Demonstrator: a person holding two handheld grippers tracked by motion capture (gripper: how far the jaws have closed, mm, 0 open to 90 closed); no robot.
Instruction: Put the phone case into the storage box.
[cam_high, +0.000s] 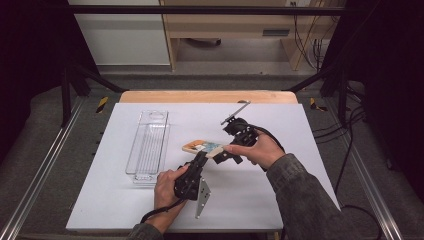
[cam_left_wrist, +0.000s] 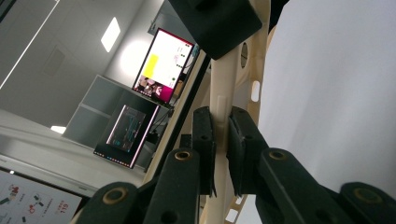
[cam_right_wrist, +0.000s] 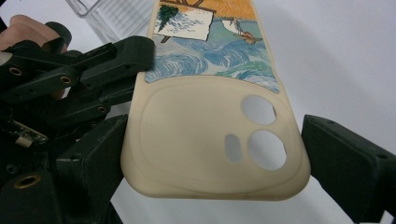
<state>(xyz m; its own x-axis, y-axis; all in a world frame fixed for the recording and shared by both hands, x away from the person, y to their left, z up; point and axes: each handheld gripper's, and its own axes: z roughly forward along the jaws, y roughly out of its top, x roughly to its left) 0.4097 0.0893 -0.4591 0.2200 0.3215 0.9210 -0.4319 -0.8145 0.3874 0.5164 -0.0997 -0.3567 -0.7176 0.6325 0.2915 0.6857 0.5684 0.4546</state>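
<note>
A cream phone case (cam_high: 200, 147) with a painted blue and orange picture hangs above the white table top, held at both ends. My left gripper (cam_high: 202, 156) comes up from below and is shut on the case's thin edge (cam_left_wrist: 222, 84); its two black pads pinch that edge in the left gripper view (cam_left_wrist: 220, 121). My right gripper (cam_high: 223, 152) reaches in from the right. In the right gripper view the camera-hole end of the case (cam_right_wrist: 205, 140) spans the gap between the jaws (cam_right_wrist: 215, 154), and both pads touch its sides.
A clear ribbed plastic tray (cam_high: 150, 145) lies lengthwise on the white table top (cam_high: 280, 125), left of the case; its corner (cam_right_wrist: 107, 16) is in the right gripper view. Two lit monitors (cam_left_wrist: 163, 65) stand off to the side of the table.
</note>
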